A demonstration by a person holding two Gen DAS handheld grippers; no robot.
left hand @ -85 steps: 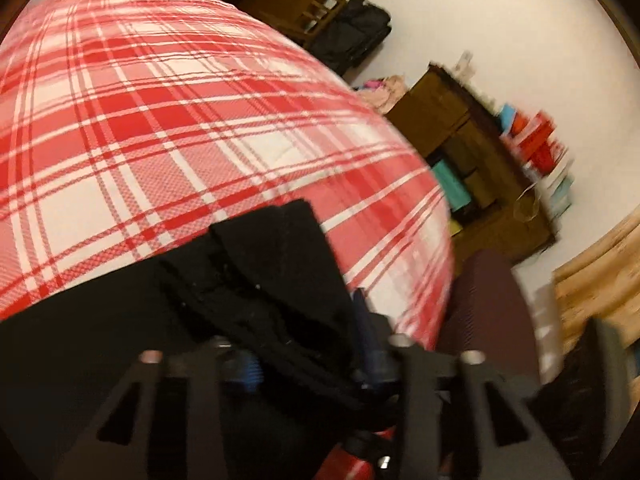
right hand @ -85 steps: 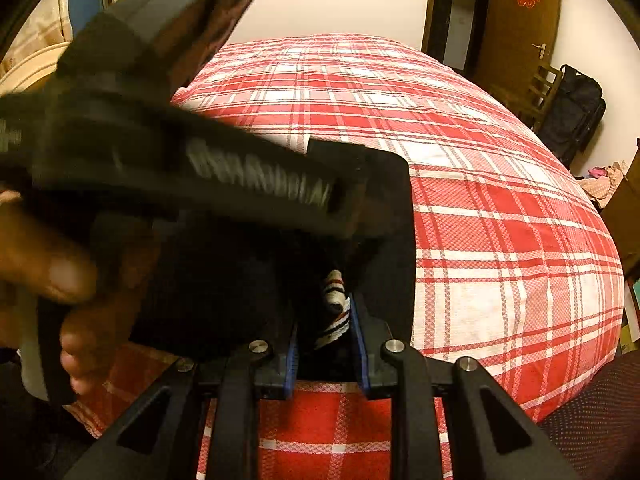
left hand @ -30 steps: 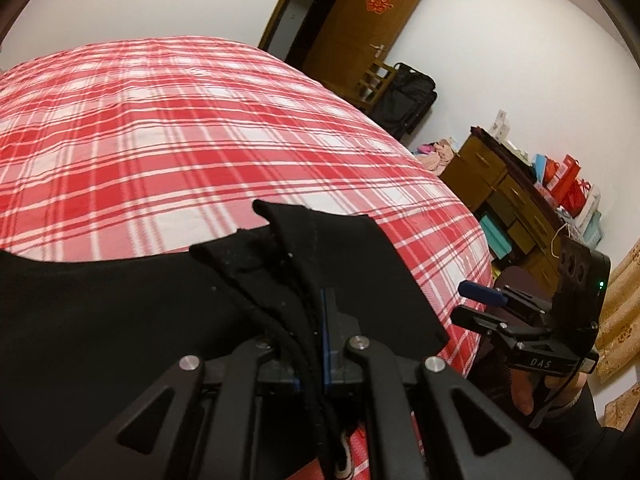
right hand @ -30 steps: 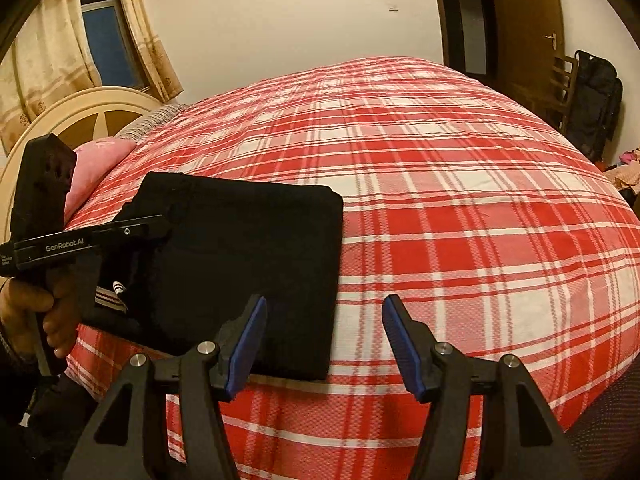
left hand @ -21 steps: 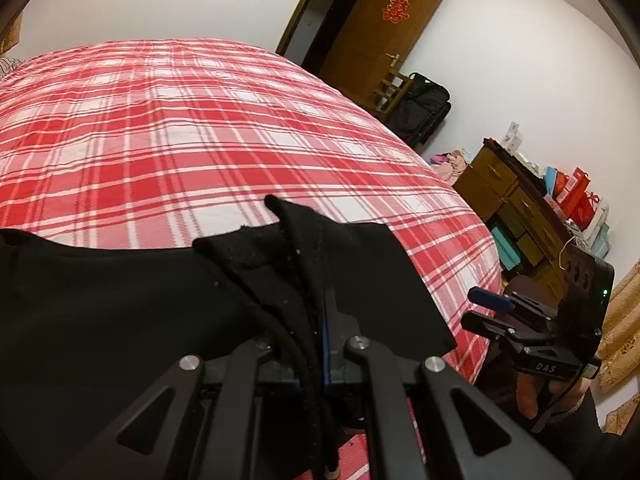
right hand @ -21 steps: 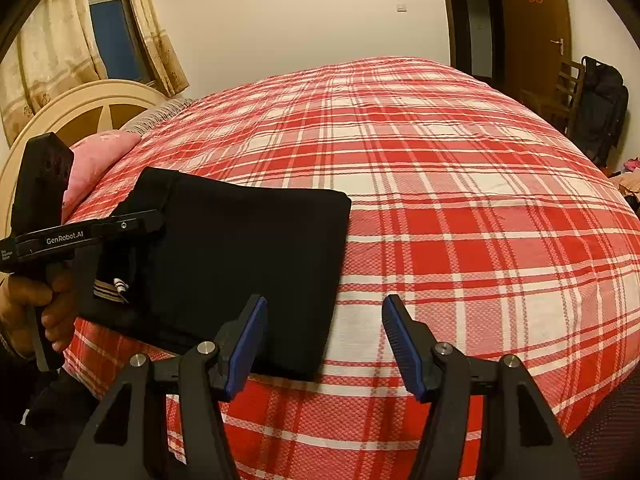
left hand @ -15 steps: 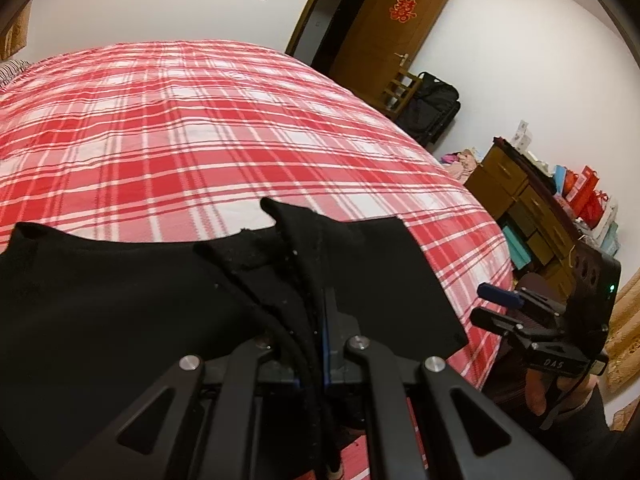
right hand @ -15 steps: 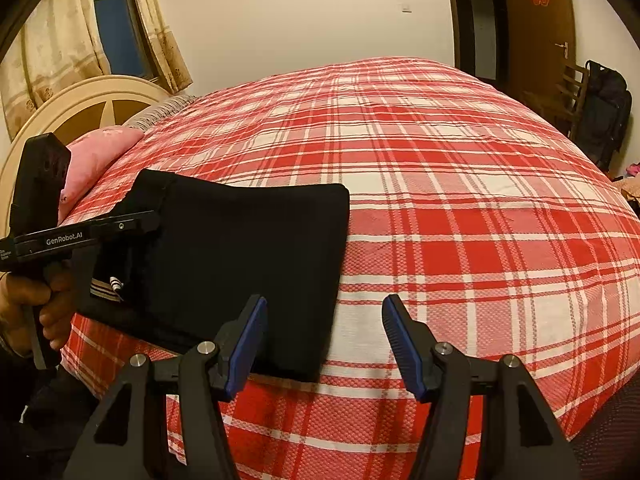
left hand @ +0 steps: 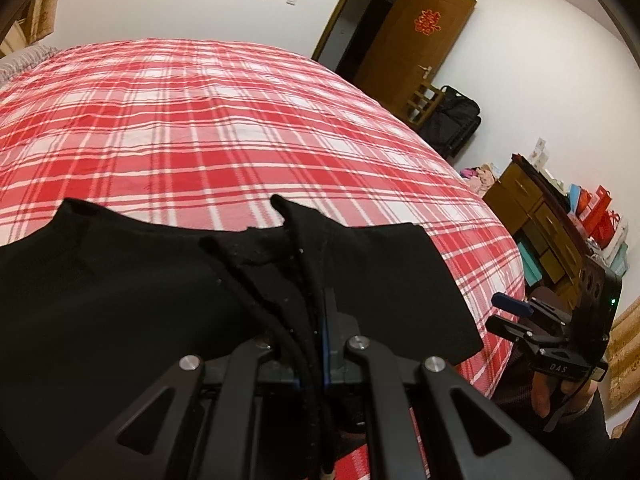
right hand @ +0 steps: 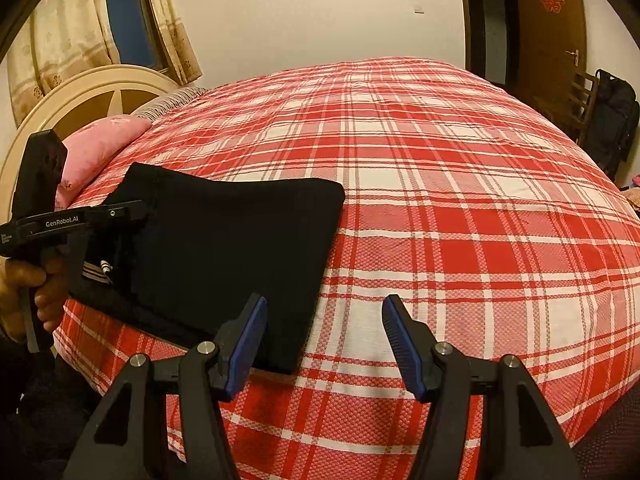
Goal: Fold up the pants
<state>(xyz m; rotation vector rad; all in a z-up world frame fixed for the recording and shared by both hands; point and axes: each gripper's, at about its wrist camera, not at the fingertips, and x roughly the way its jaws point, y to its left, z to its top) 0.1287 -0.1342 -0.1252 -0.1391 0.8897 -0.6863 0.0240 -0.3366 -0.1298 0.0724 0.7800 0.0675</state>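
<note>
Black pants [right hand: 240, 248] lie folded into a compact rectangle on the near left part of the red plaid bed [right hand: 460, 200]. My left gripper [left hand: 310, 300] is shut on the pants' [left hand: 120, 300] waistband end, with a drawstring cord trailing down between the arms. In the right wrist view that left gripper [right hand: 132, 212] shows at the pants' left end, held by a hand [right hand: 36, 288]. My right gripper [right hand: 324, 320] stands open just off the near right corner of the pants, nothing between its blue pads [right hand: 250, 344]. The right gripper [left hand: 516, 312] also shows at the bed's edge.
A pink pillow [right hand: 100, 140] and a cream headboard [right hand: 80, 96] are at the left. A wooden door [left hand: 416, 48], a chair with a black bag [left hand: 452, 120] and a dresser [left hand: 536, 220] with red bags stand beyond the bed.
The right gripper let go of the pants, opened and drew back to the bed's near edge. The left gripper stays shut on the waistband; the fold has settled flat.
</note>
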